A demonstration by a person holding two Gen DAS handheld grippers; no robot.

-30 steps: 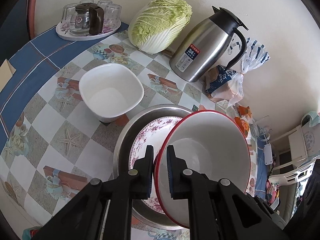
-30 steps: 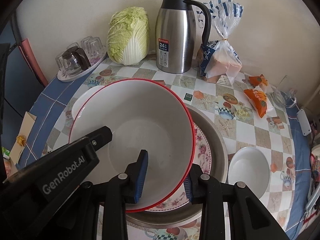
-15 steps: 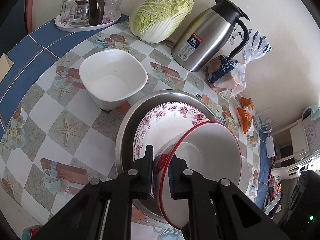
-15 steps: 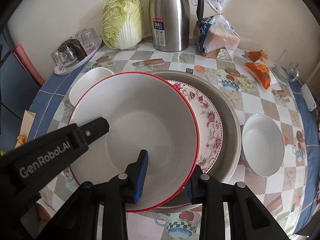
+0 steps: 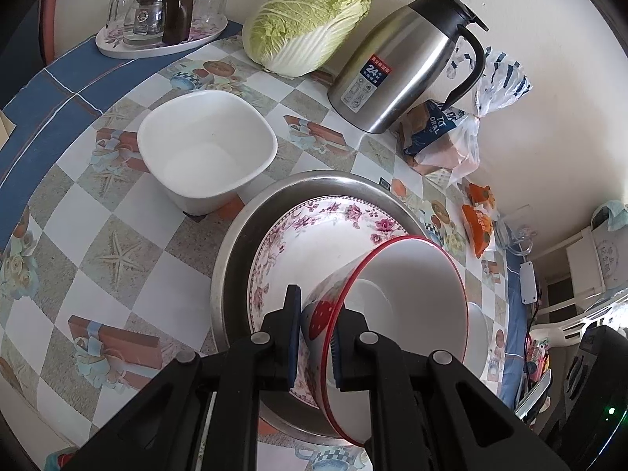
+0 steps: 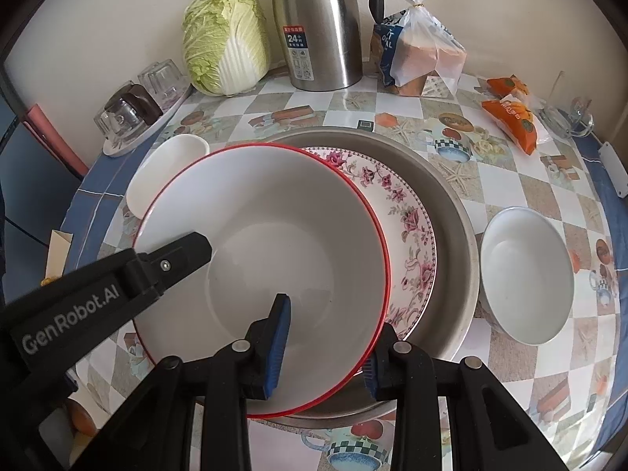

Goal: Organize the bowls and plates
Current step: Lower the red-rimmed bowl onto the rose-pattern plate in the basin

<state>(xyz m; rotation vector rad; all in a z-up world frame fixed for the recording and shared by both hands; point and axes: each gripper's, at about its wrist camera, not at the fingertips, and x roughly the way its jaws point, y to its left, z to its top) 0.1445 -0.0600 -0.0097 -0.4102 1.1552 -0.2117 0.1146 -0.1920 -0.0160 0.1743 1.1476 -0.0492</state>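
Right wrist view: red-rimmed bowl (image 6: pixel 274 212) rim clamped in left hand-held gripper (image 5: pixel 316 337); right hand-held gripper (image 6: pixel 325 347) straddles near rim.

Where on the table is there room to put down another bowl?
The checkered cloth is bare in front of the square white bowl, left of the metal basin. A smaller bare patch lies between the basin and the bread bag. It is crowded along the wall: glasses tray, cabbage, steel jug.
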